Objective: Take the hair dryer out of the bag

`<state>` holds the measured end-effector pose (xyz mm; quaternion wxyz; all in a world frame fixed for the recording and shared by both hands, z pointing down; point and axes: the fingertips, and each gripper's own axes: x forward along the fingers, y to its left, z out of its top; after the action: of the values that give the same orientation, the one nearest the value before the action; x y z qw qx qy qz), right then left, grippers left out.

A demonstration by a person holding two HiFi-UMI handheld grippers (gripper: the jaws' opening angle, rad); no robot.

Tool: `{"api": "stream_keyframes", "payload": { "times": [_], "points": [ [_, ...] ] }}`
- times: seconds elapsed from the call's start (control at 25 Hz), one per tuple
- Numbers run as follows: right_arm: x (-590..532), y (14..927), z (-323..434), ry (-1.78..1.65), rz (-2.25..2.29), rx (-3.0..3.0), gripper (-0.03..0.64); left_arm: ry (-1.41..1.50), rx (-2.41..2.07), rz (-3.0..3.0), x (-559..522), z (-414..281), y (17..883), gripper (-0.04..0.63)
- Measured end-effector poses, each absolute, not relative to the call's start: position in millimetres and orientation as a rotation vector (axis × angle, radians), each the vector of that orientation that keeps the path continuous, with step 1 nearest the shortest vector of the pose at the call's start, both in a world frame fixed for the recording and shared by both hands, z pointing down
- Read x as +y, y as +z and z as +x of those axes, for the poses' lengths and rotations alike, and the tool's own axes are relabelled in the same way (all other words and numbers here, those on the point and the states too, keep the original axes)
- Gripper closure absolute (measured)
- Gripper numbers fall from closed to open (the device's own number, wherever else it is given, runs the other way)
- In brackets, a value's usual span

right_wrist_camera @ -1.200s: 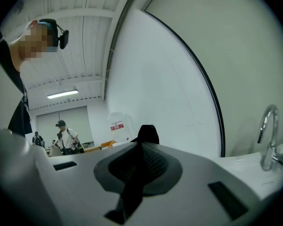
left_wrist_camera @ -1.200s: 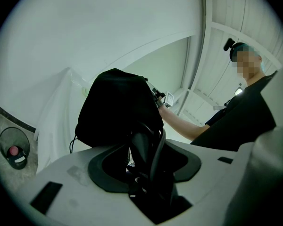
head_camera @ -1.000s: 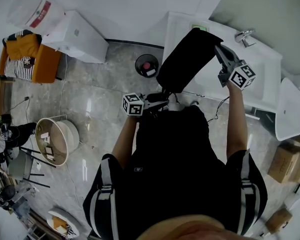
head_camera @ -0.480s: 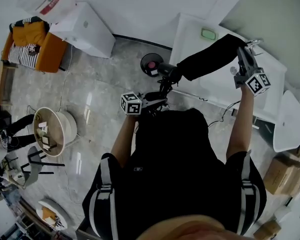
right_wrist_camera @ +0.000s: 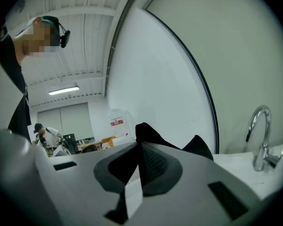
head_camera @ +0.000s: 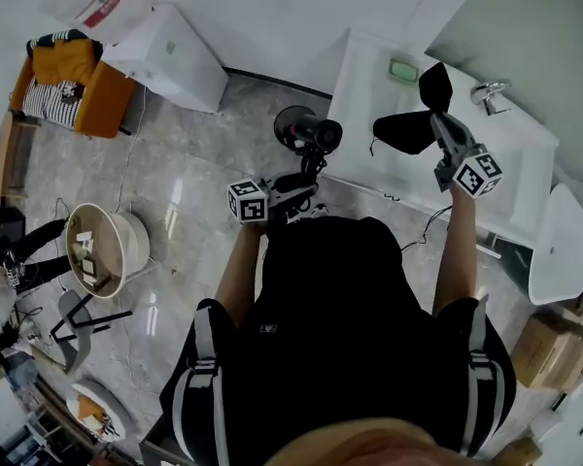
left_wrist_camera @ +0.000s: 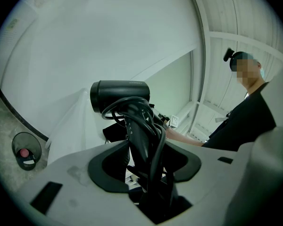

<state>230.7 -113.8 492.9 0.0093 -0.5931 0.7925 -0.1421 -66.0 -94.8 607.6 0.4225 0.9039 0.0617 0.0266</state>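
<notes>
The black hair dryer (head_camera: 308, 130) is out of the bag, held up by its handle in my left gripper (head_camera: 304, 184), which is shut on it. In the left gripper view the hair dryer (left_wrist_camera: 127, 108) stands upright between the jaws with its cord looped around the handle. The black cloth bag (head_camera: 416, 118) hangs limp and crumpled over the white counter (head_camera: 515, 144), pinched in my right gripper (head_camera: 445, 132). In the right gripper view the bag (right_wrist_camera: 153, 145) shows as black fabric with a white tag between the closed jaws.
A green soap dish (head_camera: 404, 69) and a chrome tap (head_camera: 490, 93) sit on the counter. On the floor are a small black bin (head_camera: 284, 124), a white box (head_camera: 170, 54), an orange chair (head_camera: 63, 90) and a round basket (head_camera: 102, 250).
The bag has slid off the hair dryer and collapsed in the right gripper, which dropped back toward the counter. The dryer now stands bare in the left gripper, slightly raised.
</notes>
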Motion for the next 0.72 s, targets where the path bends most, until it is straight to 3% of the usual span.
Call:
{"api": "stream_keyframes", "payload": {
  "times": [0.72],
  "points": [
    [-22, 557, 183, -0.708, -1.571, 2.703, 0.549, -0.038, -0.007, 2.291, -64, -8, 566, 0.403]
  ]
}}
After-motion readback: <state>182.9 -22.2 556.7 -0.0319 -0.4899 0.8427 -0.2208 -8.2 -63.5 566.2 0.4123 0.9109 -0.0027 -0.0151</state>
